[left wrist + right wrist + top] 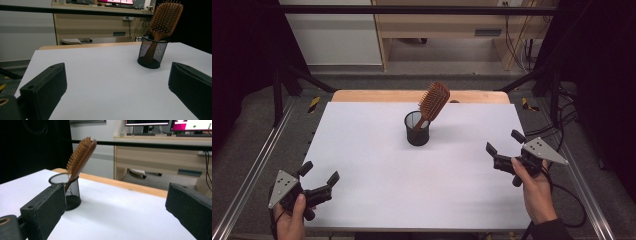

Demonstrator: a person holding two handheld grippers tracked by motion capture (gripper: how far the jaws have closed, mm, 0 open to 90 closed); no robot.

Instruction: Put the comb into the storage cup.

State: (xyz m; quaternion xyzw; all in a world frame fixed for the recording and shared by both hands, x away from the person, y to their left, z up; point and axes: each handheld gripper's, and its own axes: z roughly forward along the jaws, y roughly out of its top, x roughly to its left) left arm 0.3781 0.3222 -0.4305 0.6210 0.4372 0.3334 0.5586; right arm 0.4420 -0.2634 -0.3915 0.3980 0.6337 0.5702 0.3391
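Observation:
A wooden paddle hairbrush (432, 102) stands handle-down in a black mesh cup (417, 129) near the middle back of the white table (377, 180), leaning to the right. My left gripper (319, 173) rests at the front left corner, jaws open and empty. Over at the right edge, my right gripper (504, 142) is held open with nothing in it. Seen from the left gripper view, the hairbrush (165, 18) and cup (152, 51) stand ahead to the right, between wide-apart jaws. From the right gripper view, the cup (67, 189) and hairbrush (81, 157) sit just behind the left jaw.
A wooden strip (377, 95) edges the table's far side. Metal rails (247, 180) run along both sides, and a black bar (422, 10) crosses overhead at the back. Beyond stand a wooden desk (100, 25) and monitors (172, 125). Cables (569, 195) trail at the right.

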